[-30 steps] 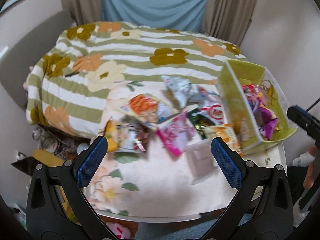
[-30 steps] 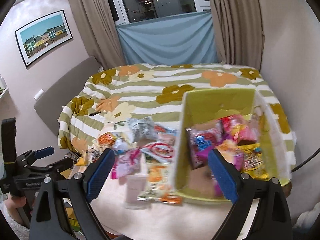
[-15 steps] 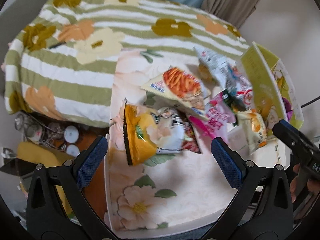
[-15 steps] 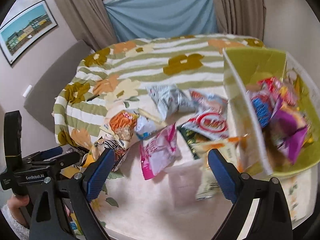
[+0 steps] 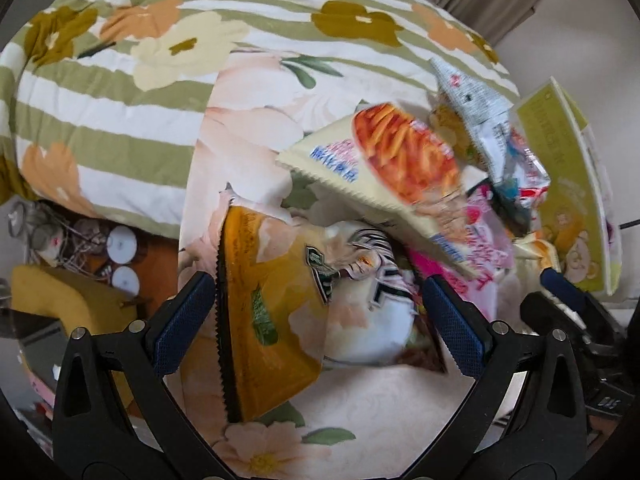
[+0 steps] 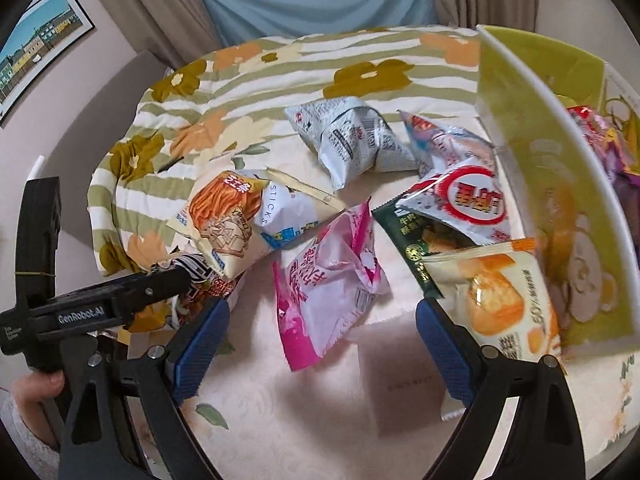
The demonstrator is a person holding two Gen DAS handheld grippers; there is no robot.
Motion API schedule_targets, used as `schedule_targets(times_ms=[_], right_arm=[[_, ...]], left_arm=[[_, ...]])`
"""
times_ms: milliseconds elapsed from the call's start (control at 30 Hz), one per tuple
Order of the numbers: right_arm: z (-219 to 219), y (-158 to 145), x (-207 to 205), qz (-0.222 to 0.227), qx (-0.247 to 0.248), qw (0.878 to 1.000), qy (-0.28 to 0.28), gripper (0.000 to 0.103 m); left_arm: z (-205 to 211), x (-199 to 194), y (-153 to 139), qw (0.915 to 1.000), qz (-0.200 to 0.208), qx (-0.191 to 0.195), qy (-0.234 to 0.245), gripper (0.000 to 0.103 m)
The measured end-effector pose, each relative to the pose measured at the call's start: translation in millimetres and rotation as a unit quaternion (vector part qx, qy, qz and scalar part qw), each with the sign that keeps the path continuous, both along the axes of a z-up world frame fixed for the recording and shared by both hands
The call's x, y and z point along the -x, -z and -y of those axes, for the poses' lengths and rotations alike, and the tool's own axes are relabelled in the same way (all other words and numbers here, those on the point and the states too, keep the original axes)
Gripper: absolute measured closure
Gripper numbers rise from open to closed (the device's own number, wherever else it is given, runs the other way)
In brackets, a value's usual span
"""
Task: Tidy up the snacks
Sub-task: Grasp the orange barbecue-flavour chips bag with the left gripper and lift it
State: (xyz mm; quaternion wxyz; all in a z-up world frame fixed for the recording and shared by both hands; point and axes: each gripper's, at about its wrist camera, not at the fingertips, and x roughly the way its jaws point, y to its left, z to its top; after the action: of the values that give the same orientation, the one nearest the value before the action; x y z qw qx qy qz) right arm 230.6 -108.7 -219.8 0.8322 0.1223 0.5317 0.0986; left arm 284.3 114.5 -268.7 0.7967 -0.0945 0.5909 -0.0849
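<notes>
Both claws are spread wide — the left claw [image 5: 320, 312] straddles an orange snack bag [image 5: 268, 312] on the tabletop [image 6: 304, 420], the right claw [image 6: 320, 336] hovers over a pink bag [image 6: 328, 280], near the green box [image 6: 560, 216] on the right.

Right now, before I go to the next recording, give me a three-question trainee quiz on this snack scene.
1. True or false: the left tool is open around the orange packet.
2. Which packet lies between the right tool's fingers: A pink packet, B grey packet, C dark green packet?
3. Fill in: the green box already holds ____.

Key: 1 true; 2 A; 3 snacks.
</notes>
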Motion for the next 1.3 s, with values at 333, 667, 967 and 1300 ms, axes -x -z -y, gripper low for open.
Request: schedule_targets(times_ms=[333,667,967,1300], right_arm=[[-8,18,-16,-0.022,-0.001,0.999,-0.044,0.010],[-17,38,-38,-0.039,0.012,0.995,-0.089,0.010],[-25,52,-47,-0.043,0.037,0.991,-0.117,0.010],[-35,61,-46,-0.037,0.071,0.988,-0.129,0.021]], left_arm=[[9,4,25,0.9993,-0.029,-0.012,0.022,0.006],[24,15,25,0.9986,-0.025,-0.027,0.038,0.029],[17,28,17,0.9987,-0.024,-0.032,0.032,0.030],[7,37,14,0.9990,-0.023,-0.029,0.025,0.030]])
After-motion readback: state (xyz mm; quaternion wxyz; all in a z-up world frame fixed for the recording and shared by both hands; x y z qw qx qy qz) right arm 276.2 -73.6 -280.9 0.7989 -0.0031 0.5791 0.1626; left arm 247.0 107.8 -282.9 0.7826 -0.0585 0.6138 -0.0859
